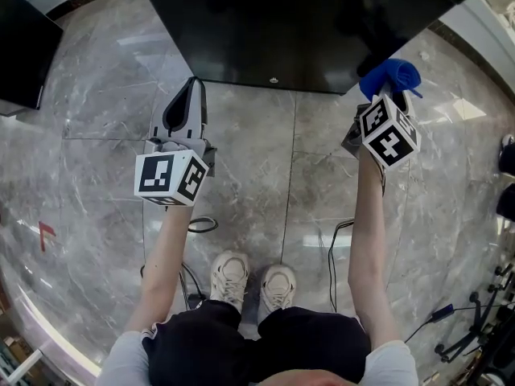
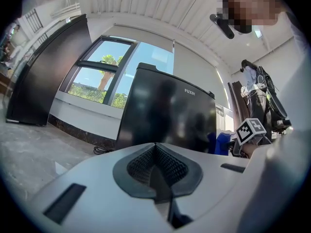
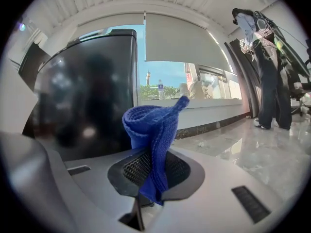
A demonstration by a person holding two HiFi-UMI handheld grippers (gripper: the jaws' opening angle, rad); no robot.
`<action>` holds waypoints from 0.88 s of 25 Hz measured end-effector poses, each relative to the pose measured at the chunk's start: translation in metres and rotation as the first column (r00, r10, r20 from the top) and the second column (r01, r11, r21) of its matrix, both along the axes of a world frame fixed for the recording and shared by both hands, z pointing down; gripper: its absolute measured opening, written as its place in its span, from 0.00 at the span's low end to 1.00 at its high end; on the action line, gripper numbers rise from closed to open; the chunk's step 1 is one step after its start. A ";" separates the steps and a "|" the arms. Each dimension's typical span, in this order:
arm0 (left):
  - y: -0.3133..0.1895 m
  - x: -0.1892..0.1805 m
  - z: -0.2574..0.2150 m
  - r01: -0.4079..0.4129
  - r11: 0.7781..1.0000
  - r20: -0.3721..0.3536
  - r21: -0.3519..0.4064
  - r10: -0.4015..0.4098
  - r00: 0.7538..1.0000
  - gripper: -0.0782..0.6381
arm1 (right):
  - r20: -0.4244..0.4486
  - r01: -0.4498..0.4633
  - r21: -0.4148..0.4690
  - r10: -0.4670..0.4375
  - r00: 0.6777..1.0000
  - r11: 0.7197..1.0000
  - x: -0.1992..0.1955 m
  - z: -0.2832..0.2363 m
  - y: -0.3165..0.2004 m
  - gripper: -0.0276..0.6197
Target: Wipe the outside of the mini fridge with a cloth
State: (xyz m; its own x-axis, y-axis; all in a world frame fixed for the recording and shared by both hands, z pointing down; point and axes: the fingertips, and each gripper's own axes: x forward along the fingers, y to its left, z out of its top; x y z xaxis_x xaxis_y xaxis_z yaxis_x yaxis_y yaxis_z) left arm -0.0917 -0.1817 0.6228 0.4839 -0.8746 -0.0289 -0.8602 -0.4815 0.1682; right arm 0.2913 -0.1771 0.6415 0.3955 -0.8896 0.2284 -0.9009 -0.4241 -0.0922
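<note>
Cloth (image 3: 153, 130), ribbed blue knit, pinched in right claw (image 3: 147, 169).

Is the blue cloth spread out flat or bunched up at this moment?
Bunched: the blue cloth stands up as a rolled fold, pinched in the right gripper, whose jaws are shut on its lower end.

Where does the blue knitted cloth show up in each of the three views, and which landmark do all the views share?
Head view: upper right, the blue knitted cloth sits at the tip of the right gripper.
Left gripper view: right of centre, a small blue patch beside the fridge.
Right gripper view: centre, standing up between the closed jaws.
Shared landmark: the glossy black mini fridge.
</note>
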 end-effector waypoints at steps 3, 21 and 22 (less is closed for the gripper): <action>-0.001 -0.002 0.004 0.008 1.000 0.006 -0.005 -0.008 1.000 0.12 | 0.032 0.110 0.012 -0.110 0.993 0.994 -0.045 0.002 0.003 0.15; -0.013 -0.074 0.028 0.130 0.990 0.049 -0.046 -0.128 0.991 0.12 | 0.006 0.729 -0.016 -0.729 0.685 0.684 -0.365 0.027 -0.055 0.15; -0.015 -0.081 0.032 0.141 0.989 0.048 -0.055 -0.138 0.989 0.12 | 0.000 0.738 -0.021 -0.738 0.675 0.675 -0.374 0.030 -0.060 0.15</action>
